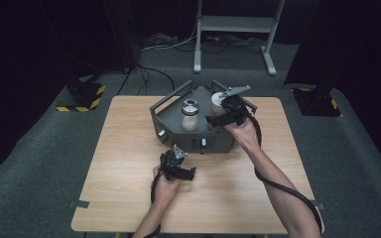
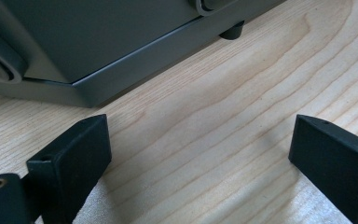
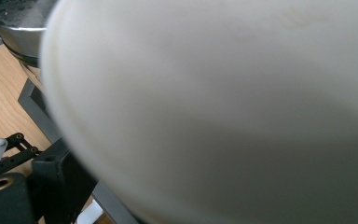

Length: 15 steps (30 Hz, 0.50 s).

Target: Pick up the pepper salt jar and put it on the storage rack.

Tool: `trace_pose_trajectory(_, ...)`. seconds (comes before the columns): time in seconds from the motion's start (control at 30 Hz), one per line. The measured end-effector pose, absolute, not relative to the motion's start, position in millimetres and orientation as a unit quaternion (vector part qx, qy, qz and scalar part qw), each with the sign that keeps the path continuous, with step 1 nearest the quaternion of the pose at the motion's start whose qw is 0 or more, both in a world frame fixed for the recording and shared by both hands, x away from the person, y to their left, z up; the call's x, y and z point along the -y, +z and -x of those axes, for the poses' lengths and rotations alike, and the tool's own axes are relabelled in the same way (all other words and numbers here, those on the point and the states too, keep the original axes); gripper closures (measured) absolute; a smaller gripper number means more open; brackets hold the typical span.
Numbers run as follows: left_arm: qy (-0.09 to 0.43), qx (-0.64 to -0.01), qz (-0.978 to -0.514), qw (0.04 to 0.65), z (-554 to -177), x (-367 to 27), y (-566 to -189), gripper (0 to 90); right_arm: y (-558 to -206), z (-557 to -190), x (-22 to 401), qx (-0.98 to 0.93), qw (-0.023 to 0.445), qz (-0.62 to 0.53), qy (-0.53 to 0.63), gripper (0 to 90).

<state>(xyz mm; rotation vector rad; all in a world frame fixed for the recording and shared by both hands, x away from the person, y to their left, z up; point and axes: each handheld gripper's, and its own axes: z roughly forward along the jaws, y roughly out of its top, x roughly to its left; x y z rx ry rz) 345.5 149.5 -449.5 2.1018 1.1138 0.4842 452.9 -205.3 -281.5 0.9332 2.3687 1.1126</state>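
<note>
A grey open-topped box [image 1: 176, 130] stands at the far middle of the wooden table [image 1: 124, 148]. Inside it are a clear jar with a metal lid [image 1: 190, 115] and, to its right, a white container [image 1: 218, 101]. My right gripper [image 1: 211, 120] reaches into the box beside the white container [image 3: 214, 116], which looms blurred and very close in the right gripper view; one black finger [image 3: 56, 172] shows at its lower left edge, with no press on it visible. My left gripper [image 1: 191, 173] rests low over the table in front of the box, open and empty [image 2: 200, 154].
The box's front wall [image 2: 98, 42] and one small foot [image 2: 232, 31] lie just beyond my left gripper. A metal-lidded jar [image 3: 14, 18] shows at the top left of the right gripper view. A white stand [image 1: 235, 25] is on the floor behind the table.
</note>
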Motion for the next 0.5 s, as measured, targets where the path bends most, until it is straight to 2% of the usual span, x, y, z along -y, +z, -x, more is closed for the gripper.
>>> trace_pose_trajectory(0.5,0.188,-0.430,-0.811,0.350,-345.4,-149.4,-449.6,5.6,-286.2,-444.6,218.0,-0.836,0.180,-0.331,0.400,7.6)
